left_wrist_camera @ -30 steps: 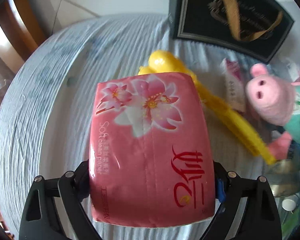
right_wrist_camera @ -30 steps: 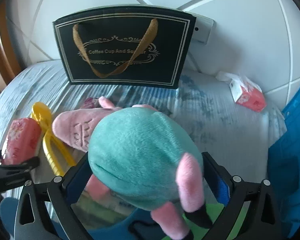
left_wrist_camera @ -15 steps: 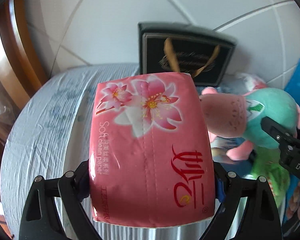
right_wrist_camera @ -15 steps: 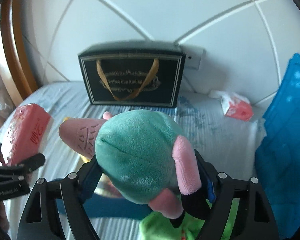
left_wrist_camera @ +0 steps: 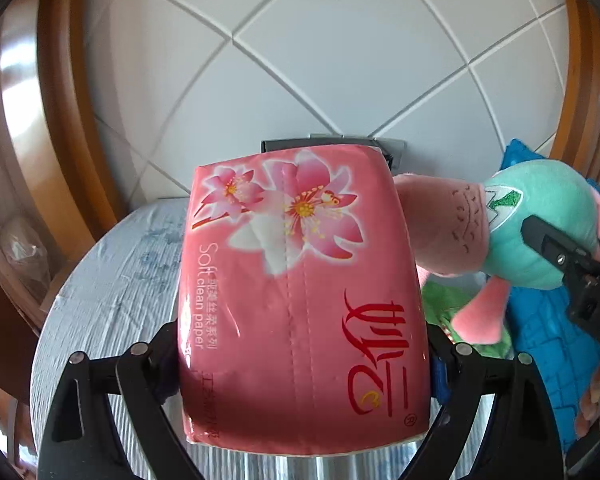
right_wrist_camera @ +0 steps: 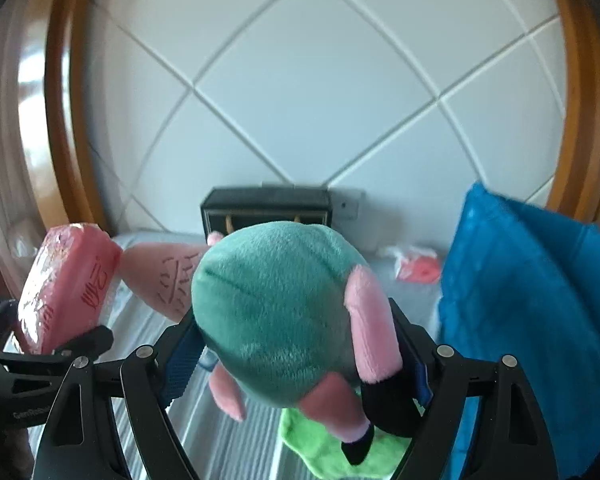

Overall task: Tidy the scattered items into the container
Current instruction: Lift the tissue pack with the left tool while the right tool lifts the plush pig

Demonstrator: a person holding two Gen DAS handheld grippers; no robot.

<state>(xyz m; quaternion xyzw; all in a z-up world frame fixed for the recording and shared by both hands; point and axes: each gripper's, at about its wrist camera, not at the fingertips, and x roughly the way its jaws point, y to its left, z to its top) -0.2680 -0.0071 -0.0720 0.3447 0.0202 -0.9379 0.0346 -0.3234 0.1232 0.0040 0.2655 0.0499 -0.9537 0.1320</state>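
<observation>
The left gripper (left_wrist_camera: 304, 344) clamps a pink tissue pack (left_wrist_camera: 300, 300) above the counter (left_wrist_camera: 112, 280). Beside it, the right gripper (right_wrist_camera: 296, 344) grips a plush pig (right_wrist_camera: 276, 312) by its teal body, near a black gift bag (right_wrist_camera: 266, 210).

a room in a home, seen over a small round table

white wall tiles (right_wrist_camera: 312, 92) set on the diagonal fill the background, edged by a varnished wooden frame (right_wrist_camera: 64, 128). a pale cloth (left_wrist_camera: 112, 280) covers the round table. household odds and ends sit around: a black gift bag (right_wrist_camera: 266, 208) with gold handles against the wall, a wall socket (right_wrist_camera: 350, 205) beside it, a blue blanket (right_wrist_camera: 528, 292), a green cloth (right_wrist_camera: 328, 446), a soft toy (right_wrist_camera: 276, 312) and a pink pack of tissues (left_wrist_camera: 300, 300).
</observation>
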